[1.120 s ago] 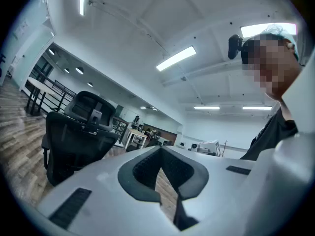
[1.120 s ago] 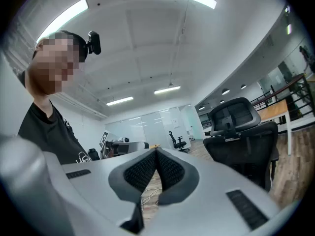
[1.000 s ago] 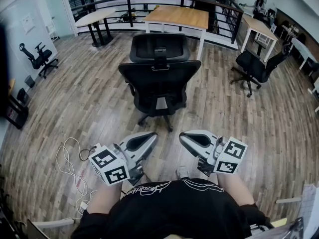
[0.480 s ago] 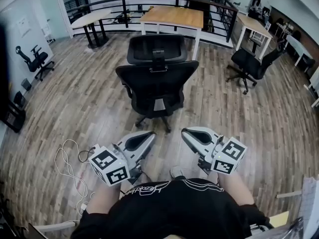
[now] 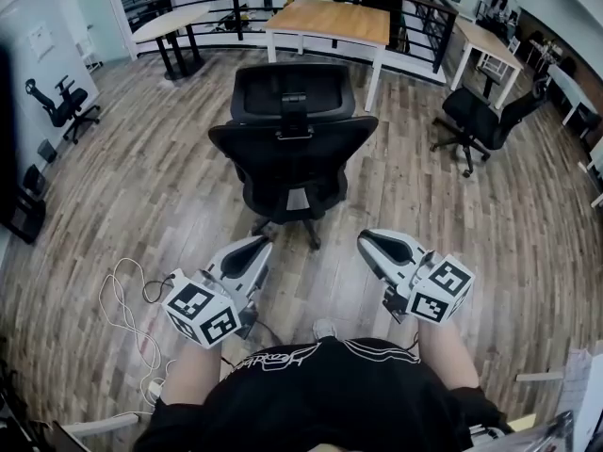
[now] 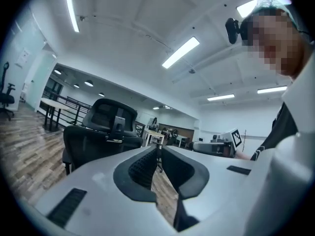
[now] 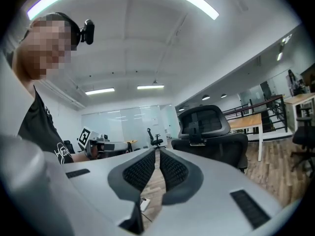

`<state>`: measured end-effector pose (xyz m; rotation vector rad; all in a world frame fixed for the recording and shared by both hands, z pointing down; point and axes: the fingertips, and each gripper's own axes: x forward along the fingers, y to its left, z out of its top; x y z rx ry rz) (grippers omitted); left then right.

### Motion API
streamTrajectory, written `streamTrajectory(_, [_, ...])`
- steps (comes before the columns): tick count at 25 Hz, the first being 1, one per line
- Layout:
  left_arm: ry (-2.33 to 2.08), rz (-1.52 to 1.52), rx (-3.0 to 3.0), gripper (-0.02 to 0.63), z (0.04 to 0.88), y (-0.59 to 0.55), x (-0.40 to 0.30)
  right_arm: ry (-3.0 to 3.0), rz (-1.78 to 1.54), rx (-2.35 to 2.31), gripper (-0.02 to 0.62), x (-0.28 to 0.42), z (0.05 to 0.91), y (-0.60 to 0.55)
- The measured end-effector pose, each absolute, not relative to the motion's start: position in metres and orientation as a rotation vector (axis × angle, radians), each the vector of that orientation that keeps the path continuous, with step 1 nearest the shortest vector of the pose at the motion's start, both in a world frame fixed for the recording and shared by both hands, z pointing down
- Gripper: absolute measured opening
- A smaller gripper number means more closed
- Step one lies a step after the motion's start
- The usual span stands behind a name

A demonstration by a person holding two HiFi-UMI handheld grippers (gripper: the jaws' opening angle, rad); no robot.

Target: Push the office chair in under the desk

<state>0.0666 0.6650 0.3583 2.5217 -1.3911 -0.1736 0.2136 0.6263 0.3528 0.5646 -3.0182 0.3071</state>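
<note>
Your left tongs (image 5: 256, 245) and right tongs (image 5: 366, 240) are clenched, empty. The office chair (image 5: 292, 153) stands ahead of them, before the surface (image 5: 330, 19); a white cable (image 5: 111, 295) lies to their left.

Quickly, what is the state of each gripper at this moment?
Left gripper: jaws closed, holding nothing.
Right gripper: jaws closed, holding nothing.
</note>
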Motion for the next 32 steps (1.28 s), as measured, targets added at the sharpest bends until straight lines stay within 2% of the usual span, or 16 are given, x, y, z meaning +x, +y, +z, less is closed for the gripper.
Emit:
streamTrajectory(5, [-1.471,-0.176,2.475,0.02,0.365,0.614,0.062,-3.025,0.302,0.545,0.043,0.225,0.354,0.574])
streamTrajectory(12, [-1.552,-0.108,2.458,0.145,0.363,0.541,0.072,-2.999,0.182,0.587,0.055,0.243,0.345,0.489])
streamTrajectory(17, [-1.671,-0.065,2.418,0.247,0.364,0.52,0.056,-2.976,0.083,0.555,0.167,0.244,0.345,0.458])
streamTrajectory(24, [-1.885,0.234,2.404,0.281,0.378,0.504,0.018,-2.838,-0.126,0.593,0.242,0.236,0.358,0.425])
streamTrajectory(32, [-1.989,0.503,2.365,0.29,0.398,0.454,-0.051,-2.643,-0.303,0.711,0.258,0.217,0.38,0.359])
